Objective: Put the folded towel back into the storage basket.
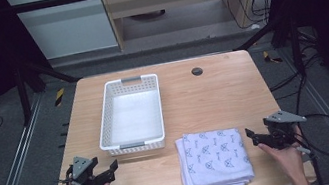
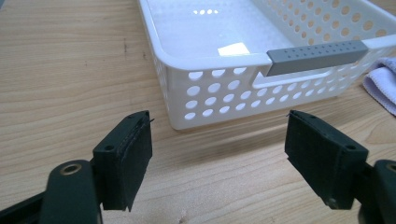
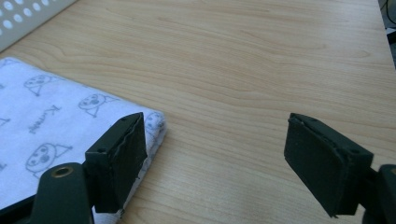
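A folded pale lilac cloth (image 1: 214,158) with small printed figures lies near the table's front edge, right of centre. A white perforated basket (image 1: 105,125) with grey handles stands behind and left of it, with nothing inside. My left gripper (image 1: 107,172) rests at the front left, jaws wide open, pointing at the basket's near corner (image 2: 180,119). My right gripper (image 1: 254,138) is just right of the cloth, also open; the cloth's corner (image 3: 156,123) lies beside its left jaw, and bare wood lies between the jaws.
The wooden table (image 1: 204,101) has a dark round grommet (image 1: 196,71) at the back right. Metal rails, cables and a dark frame surround the table. The cloth's edge (image 2: 380,84) peeks past the basket in the left gripper view.
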Tool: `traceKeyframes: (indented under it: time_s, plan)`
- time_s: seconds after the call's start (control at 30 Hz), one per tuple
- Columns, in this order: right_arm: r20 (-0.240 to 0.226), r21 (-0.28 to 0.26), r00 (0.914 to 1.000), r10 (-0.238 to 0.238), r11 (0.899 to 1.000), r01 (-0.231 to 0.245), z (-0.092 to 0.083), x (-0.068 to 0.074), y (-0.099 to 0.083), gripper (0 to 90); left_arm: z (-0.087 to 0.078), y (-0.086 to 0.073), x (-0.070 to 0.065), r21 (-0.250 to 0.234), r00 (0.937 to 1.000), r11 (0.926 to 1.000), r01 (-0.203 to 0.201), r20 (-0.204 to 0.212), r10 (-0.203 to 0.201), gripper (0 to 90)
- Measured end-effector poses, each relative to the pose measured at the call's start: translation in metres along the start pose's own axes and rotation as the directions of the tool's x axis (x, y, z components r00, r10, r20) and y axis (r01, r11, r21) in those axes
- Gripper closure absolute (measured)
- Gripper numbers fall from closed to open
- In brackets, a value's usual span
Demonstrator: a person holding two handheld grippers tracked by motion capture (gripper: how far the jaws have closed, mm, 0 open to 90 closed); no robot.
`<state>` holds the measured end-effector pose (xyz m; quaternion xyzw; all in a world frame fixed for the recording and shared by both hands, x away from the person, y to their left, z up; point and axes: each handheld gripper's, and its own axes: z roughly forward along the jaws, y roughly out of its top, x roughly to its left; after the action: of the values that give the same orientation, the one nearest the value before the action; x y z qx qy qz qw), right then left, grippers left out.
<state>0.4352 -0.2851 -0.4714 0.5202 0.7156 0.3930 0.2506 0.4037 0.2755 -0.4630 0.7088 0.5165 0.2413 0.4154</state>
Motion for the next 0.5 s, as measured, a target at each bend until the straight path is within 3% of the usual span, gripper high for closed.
traceKeyframes:
  time_s: [0.4, 0.5]
  plan:
    - [-0.084, 0.026, 0.9962, 0.023, 0.999, -0.02, 0.001, 0.0, 0.001, 26.8, 0.0, 0.001, -0.01, 0.001, 0.9994, 0.9998, -0.021, 0.028, 0.021, 23.9]
    - [-0.081, 0.021, 0.9965, 0.019, 1.0, -0.017, 0.001, 0.0, 0.002, 26.8, 0.0, 0.002, -0.012, 0.004, 0.999, 0.9994, -0.034, 0.03, 0.034, 24.2]
